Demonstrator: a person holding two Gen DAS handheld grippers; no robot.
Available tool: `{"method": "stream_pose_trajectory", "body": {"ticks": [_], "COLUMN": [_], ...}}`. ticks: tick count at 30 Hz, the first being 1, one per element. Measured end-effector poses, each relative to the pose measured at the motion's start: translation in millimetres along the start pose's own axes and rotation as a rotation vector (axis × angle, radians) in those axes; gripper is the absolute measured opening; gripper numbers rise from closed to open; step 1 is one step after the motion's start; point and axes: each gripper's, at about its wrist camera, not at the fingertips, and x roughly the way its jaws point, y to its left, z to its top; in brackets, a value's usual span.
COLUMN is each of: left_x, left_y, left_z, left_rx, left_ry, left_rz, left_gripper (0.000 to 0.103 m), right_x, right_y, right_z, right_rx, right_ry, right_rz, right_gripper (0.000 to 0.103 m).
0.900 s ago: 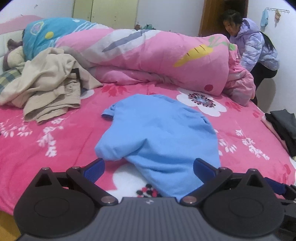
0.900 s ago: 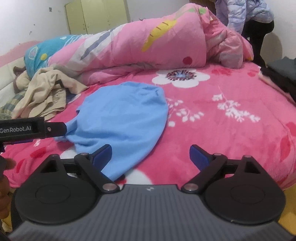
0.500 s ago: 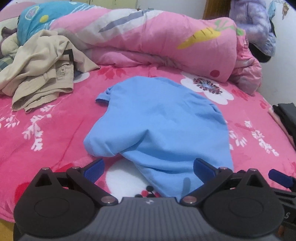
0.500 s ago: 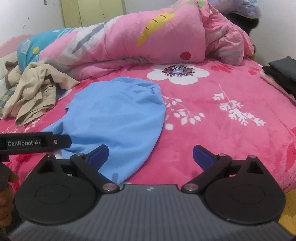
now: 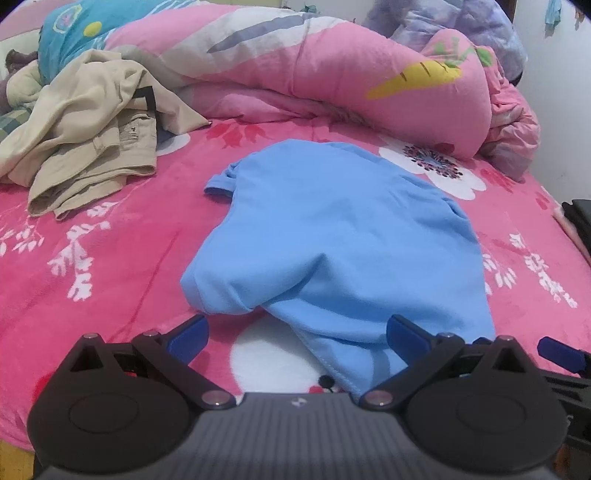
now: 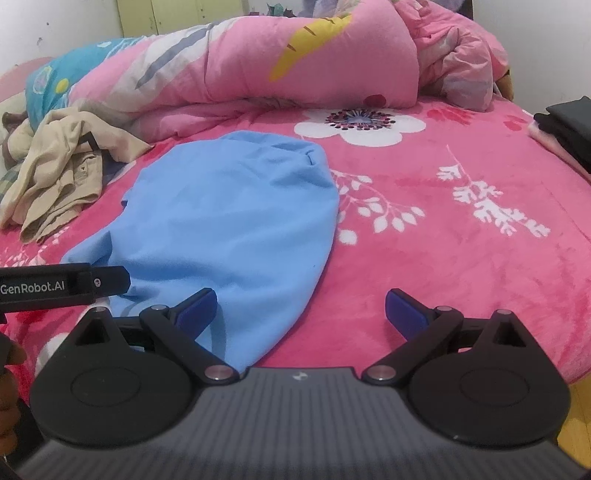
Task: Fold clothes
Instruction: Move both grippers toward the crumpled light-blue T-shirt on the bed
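A light blue T-shirt (image 5: 332,236) lies rumpled on the pink floral bed cover (image 5: 110,258), its near hem close to the bed's front edge. My left gripper (image 5: 297,330) hangs open just above that near hem, holding nothing. In the right wrist view the same T-shirt (image 6: 229,221) spreads to the left of centre. My right gripper (image 6: 301,308) is open too, its left finger over the shirt's near right edge and its right finger over bare cover. The left gripper's body (image 6: 62,284) shows at the left edge of that view.
A heap of beige clothes (image 5: 88,129) lies at the back left of the bed. A rolled pink quilt (image 5: 314,66) runs along the far side. Dark folded garments (image 6: 569,129) rest at the right edge. A person in a lilac jacket (image 5: 461,26) is behind the quilt.
Both grippers have moved forward and lower toward the blue T-shirt's near hem, so it looms larger. Both stay open. The shirt has not moved.
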Motion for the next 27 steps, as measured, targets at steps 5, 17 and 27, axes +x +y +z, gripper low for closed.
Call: {"method": "stream_pose_trajectory", "body": {"ticks": [5,17,27], "left_x": [-0.1,-3.0,-0.1], "left_y": [4.7,8.1,6.1], "left_z": [-0.7,-0.2,-1.6], "left_rx": [-0.014,-0.007,0.012], "left_ry": [0.006,-0.005,0.004], "left_rz": [0.002,0.044,0.06], "left_gripper": [0.103,0.103,0.103], "right_x": [1.0,-1.1,-1.3], "right_y": [1.0,8.2,5.5], "right_z": [0.2,-3.0,-3.5], "right_rx": [-0.005,-0.009,0.001], "right_ry": [0.007,0.01,0.003], "right_rz": [0.002,0.003,0.005], "right_gripper": [0.098,0.098,0.098]}}
